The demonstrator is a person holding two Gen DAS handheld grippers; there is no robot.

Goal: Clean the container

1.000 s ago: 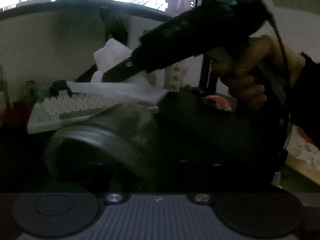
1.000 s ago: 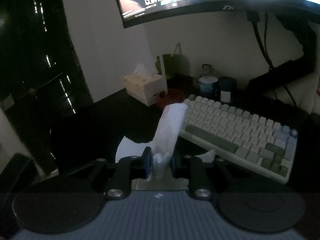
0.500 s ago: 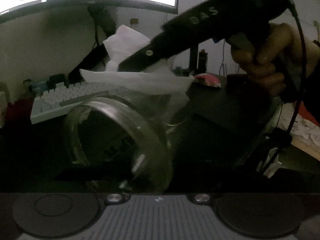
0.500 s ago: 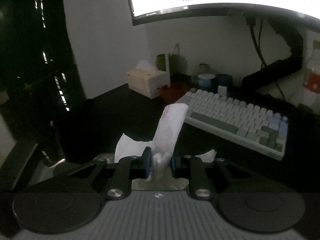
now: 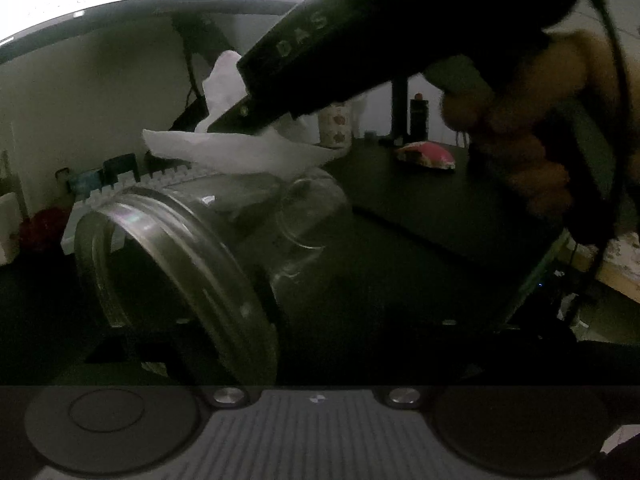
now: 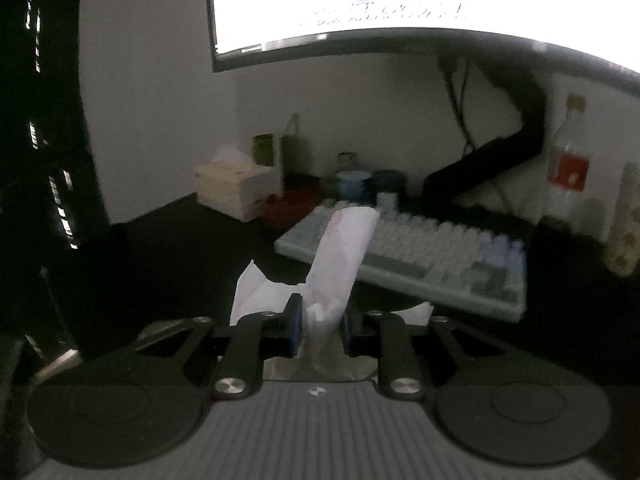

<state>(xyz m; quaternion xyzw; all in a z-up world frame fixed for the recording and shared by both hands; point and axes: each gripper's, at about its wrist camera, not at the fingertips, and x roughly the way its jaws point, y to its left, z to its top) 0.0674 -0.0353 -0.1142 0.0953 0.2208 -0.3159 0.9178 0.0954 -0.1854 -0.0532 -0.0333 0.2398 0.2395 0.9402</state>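
A clear glass jar (image 5: pixel 224 240) lies tilted in my left gripper, its wide threaded mouth toward the lower left of the left wrist view. The left fingers are dark and mostly hidden behind the jar. My right gripper (image 6: pixel 318 326) is shut on a white tissue (image 6: pixel 340 256) that stands up between its blue pads. In the left wrist view the right gripper (image 5: pixel 236 120) comes in from the upper right, and its tissue (image 5: pixel 240 150) rests on the upper side of the jar.
A pale keyboard (image 6: pixel 420 256) lies on the dark desk under a bright monitor (image 6: pixel 400 0). A tissue box (image 6: pixel 236 188), small tins (image 6: pixel 352 186) and a red dish (image 6: pixel 288 206) stand at the back. A pink packet (image 5: pixel 426 156) lies at right.
The jar has turned, its mouth now lower left and its body more in view. The right gripper with the tissue has come closer over the jar. The monitor went bright.
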